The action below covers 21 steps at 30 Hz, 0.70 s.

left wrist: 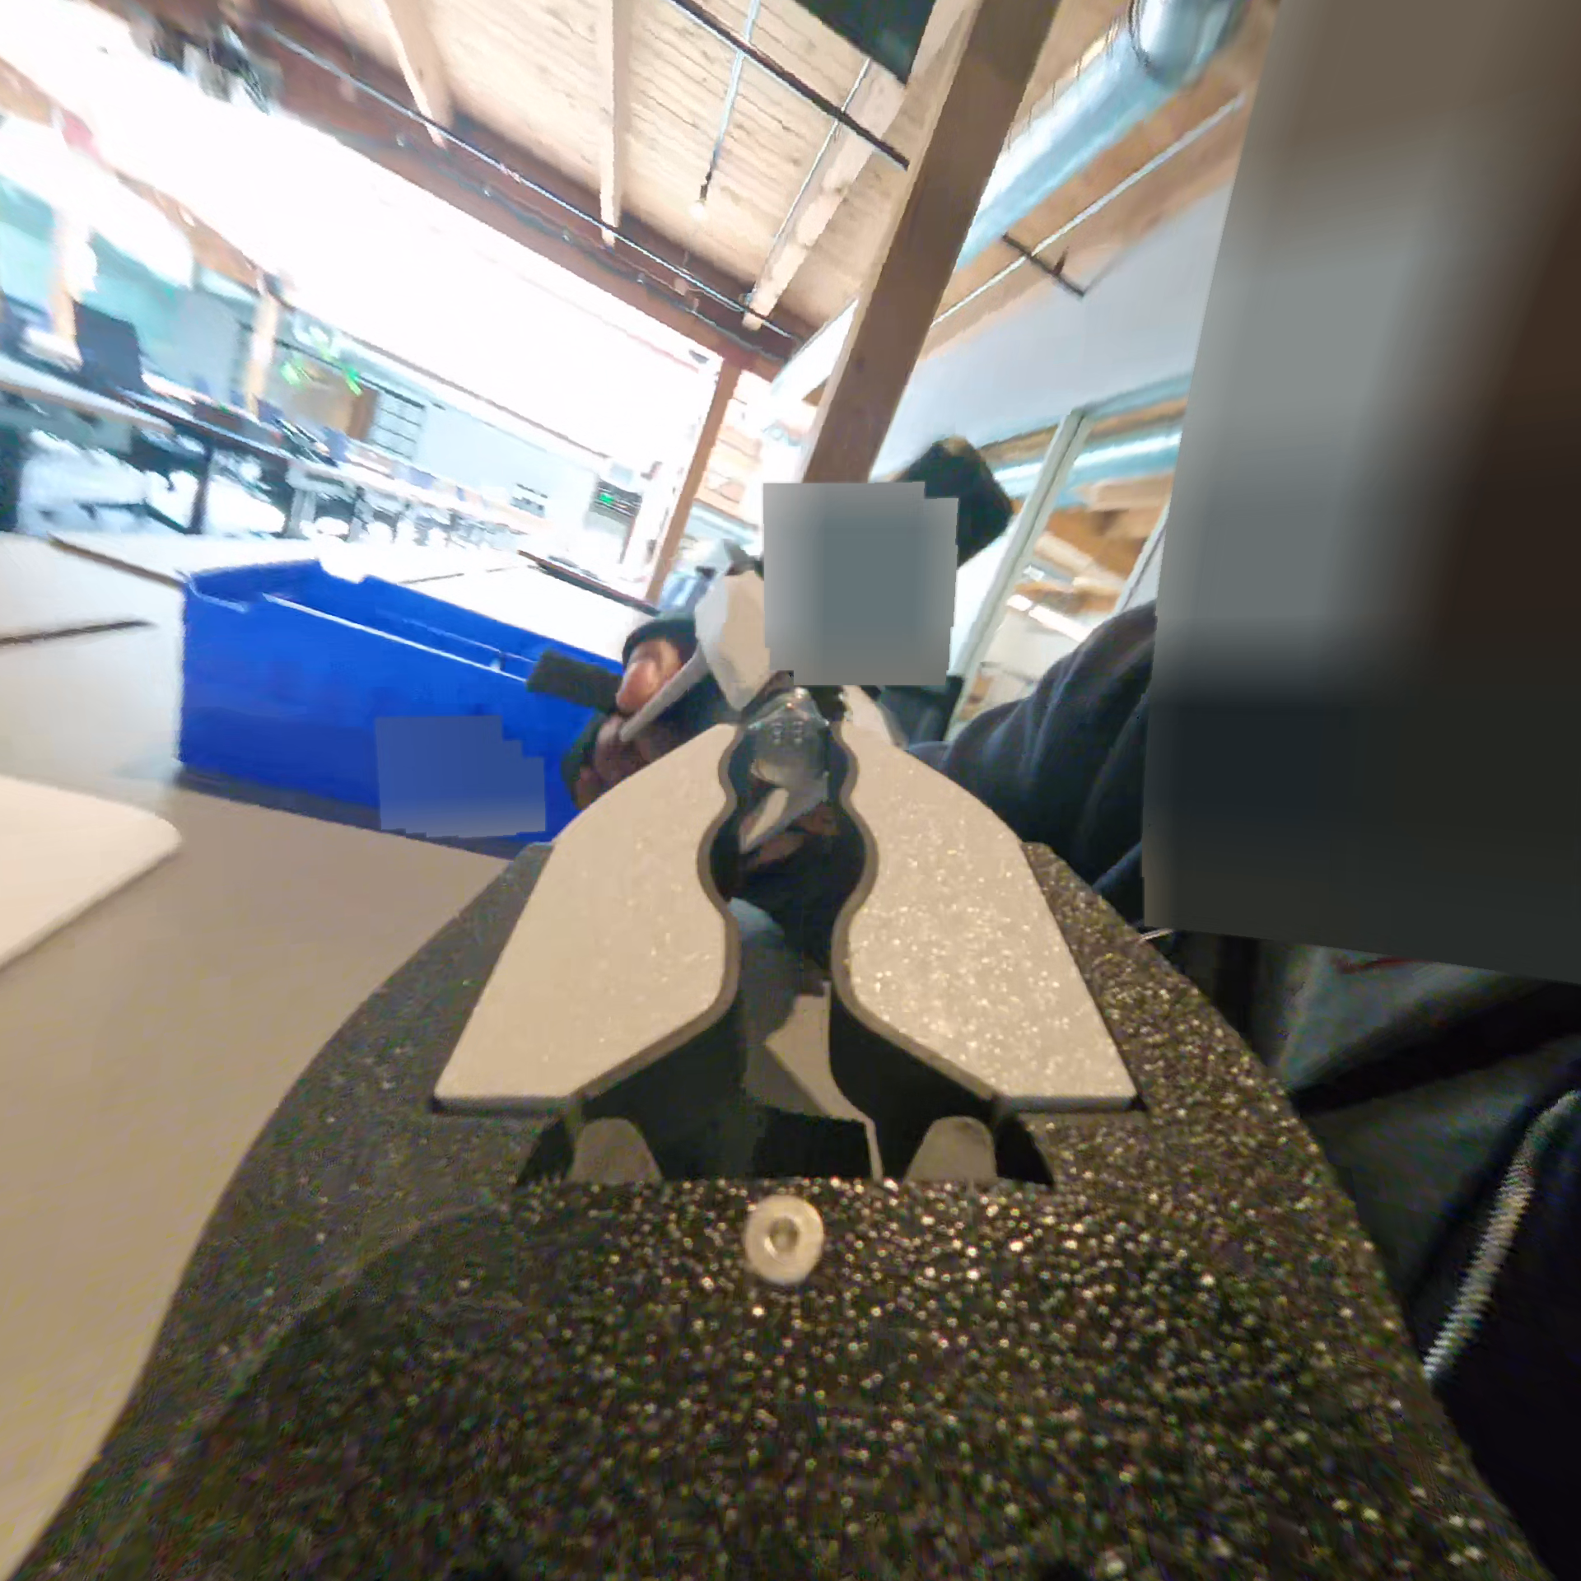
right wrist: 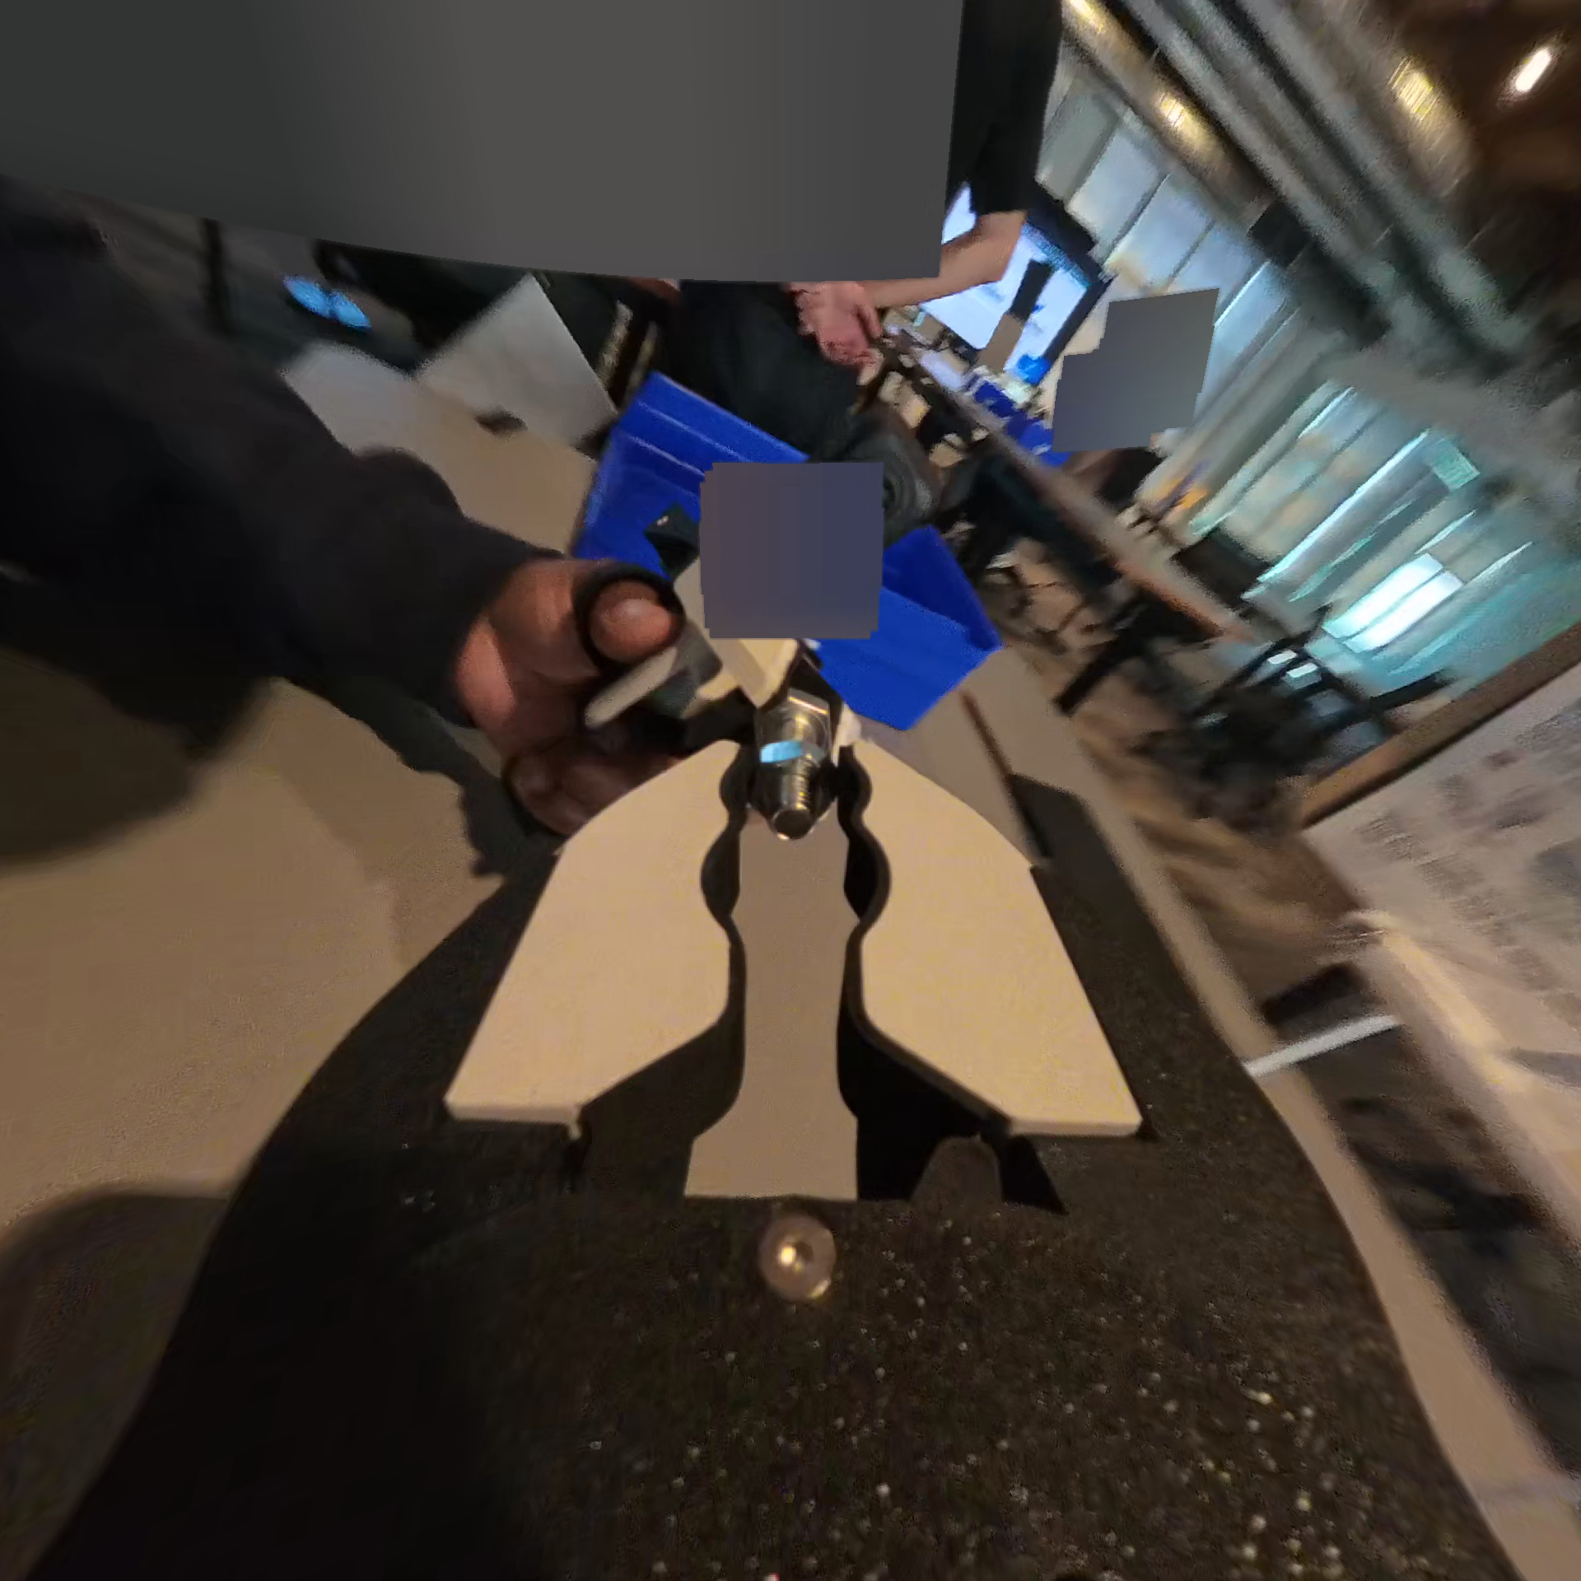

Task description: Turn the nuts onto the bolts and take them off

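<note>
My left gripper clamps the bolt head, my right gripper pinches the nut: threaded on, unscrewing remains

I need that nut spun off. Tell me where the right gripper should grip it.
Grip the nut on opposite flats, coming along the bolt from its threaded end, which points at the right gripper; the left gripper holds the far end.

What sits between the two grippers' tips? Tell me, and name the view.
A bolt carrying a nut: left gripper holds its head, right gripper's tips flank the nut. Right wrist view shows it best.
</note>
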Each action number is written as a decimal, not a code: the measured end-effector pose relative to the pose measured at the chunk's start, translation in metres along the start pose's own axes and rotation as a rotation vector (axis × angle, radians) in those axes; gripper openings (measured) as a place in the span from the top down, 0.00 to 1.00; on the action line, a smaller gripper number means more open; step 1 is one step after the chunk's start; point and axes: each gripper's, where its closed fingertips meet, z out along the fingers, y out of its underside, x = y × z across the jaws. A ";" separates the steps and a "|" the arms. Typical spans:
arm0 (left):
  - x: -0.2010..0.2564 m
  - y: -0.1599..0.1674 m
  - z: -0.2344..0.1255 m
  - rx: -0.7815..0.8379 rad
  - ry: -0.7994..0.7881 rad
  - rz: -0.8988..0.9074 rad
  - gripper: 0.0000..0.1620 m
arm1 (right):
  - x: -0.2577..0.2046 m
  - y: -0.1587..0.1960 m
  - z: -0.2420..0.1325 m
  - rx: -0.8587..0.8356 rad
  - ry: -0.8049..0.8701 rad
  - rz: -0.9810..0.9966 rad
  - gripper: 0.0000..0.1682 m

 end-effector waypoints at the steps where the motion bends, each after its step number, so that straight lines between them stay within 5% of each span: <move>1: -0.002 0.002 0.000 0.010 0.015 -0.050 0.90 | 0.000 0.002 -0.001 -0.013 0.040 -0.092 0.89; 4: -0.008 0.005 0.000 0.031 0.001 -0.082 0.90 | 0.001 0.010 -0.001 -0.025 0.108 -0.173 0.87; 9: -0.010 0.002 -0.002 -0.001 -0.127 0.221 0.90 | 0.007 0.011 -0.004 0.082 0.035 0.223 0.66; 13: -0.015 0.009 -0.008 -0.074 -0.235 0.514 0.90 | 0.008 0.015 -0.006 0.206 -0.105 0.606 0.66; 16: -0.018 0.015 -0.011 -0.091 -0.237 0.562 0.90 | 0.008 0.025 -0.005 0.266 -0.200 0.804 0.68; 21: -0.023 0.023 -0.012 -0.131 -0.230 0.576 0.90 | 0.002 0.032 -0.004 0.290 -0.248 0.785 0.75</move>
